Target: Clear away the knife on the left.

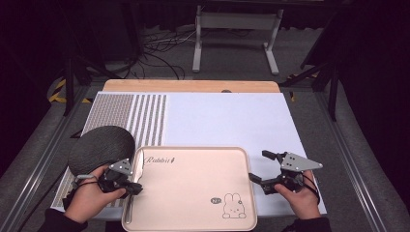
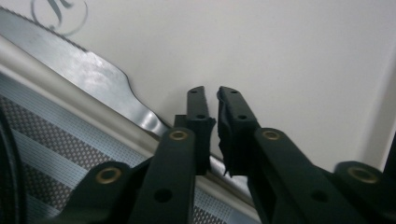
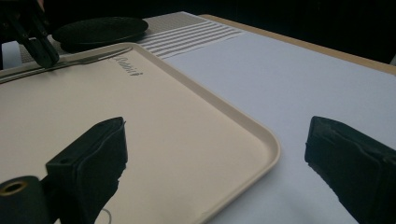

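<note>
While the knife (image 1: 139, 164) lies flat along the 9 o'clock side of the rabbit tray (image 1: 193, 149), right against the rim, it is hard to pick up. The left gripper (image 1: 137, 189) stands over the handle end. Its jaws are almost together, with just a thin gap. I see the tray floor through that gap, so I think it holds nothing right now.

The right gripper (image 1: 258, 166) waits at the tray's 3 o'clock edge. Its jaws are wide open, with one over the tray and one over the white sheet (image 1: 227, 121). It holds nothing.

What could go wrong? The handle is thin, flat and shiny, so the jaws could slide off it. They could also pinch the tray rim by mistake, because the knife sits so close to it. Then the tray could tip or skid, since nothing is holding it down. If only the end of the knife is pinched, the blade could droop and fall with a clang. A swinging blade could also bump the dark round plate (image 1: 99, 147) at 10 o'clock from the tray.

Now I count:
- one knife
- one tray
- one dark plate
- one striped mat (image 1: 140, 116)
- one white sheet
- two grippers
</note>
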`<state>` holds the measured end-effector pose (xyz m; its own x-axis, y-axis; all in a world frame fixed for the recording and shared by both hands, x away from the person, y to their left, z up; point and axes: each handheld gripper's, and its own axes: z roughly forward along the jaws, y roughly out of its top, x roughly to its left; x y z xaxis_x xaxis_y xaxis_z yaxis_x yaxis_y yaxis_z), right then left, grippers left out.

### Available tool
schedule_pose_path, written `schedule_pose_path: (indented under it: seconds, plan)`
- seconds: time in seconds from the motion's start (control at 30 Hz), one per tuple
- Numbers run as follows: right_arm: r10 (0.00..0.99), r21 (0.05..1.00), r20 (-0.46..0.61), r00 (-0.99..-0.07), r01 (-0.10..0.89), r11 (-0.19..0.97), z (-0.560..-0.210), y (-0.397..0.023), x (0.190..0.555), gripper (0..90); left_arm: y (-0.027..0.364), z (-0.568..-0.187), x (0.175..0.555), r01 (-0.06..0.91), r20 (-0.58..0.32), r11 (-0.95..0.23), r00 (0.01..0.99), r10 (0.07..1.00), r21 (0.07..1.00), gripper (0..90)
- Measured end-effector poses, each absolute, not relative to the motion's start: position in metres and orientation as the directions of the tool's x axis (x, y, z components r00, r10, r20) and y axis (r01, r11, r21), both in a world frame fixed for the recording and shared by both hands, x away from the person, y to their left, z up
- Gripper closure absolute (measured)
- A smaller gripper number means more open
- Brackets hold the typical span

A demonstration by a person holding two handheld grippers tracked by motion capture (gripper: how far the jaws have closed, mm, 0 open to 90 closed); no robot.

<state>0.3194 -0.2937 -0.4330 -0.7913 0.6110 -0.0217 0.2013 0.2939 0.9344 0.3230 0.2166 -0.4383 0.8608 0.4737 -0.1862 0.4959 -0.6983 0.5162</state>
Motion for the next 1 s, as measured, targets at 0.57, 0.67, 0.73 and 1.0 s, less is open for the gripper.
schedule_pose_path:
  seconds: [0.57,0.67,0.73,1.0]
  plan:
    - [0.625,0.941,-0.023,-0.781,0.195,0.278,-0.432,-0.296,0.318,6.1,0.234,-0.414,0.323,0.370,-0.074,-0.554,0.873,0.482,0.746,13.0]
    - [0.627,0.943,-0.020,-0.779,0.195,0.271,-0.431,-0.296,0.318,5.9,0.243,-0.415,0.320,0.355,-0.074,-0.509,0.868,0.492,0.784,11.6]
    - [0.628,0.943,-0.019,-0.778,0.194,0.270,-0.431,-0.296,0.318,5.9,0.246,-0.416,0.320,0.352,-0.075,-0.497,0.866,0.494,0.793,11.2]
    - [0.638,0.950,-0.010,-0.770,0.193,0.247,-0.432,-0.297,0.317,5.7,0.273,-0.430,0.309,0.297,-0.073,-0.370,0.856,0.512,0.880,9.3]
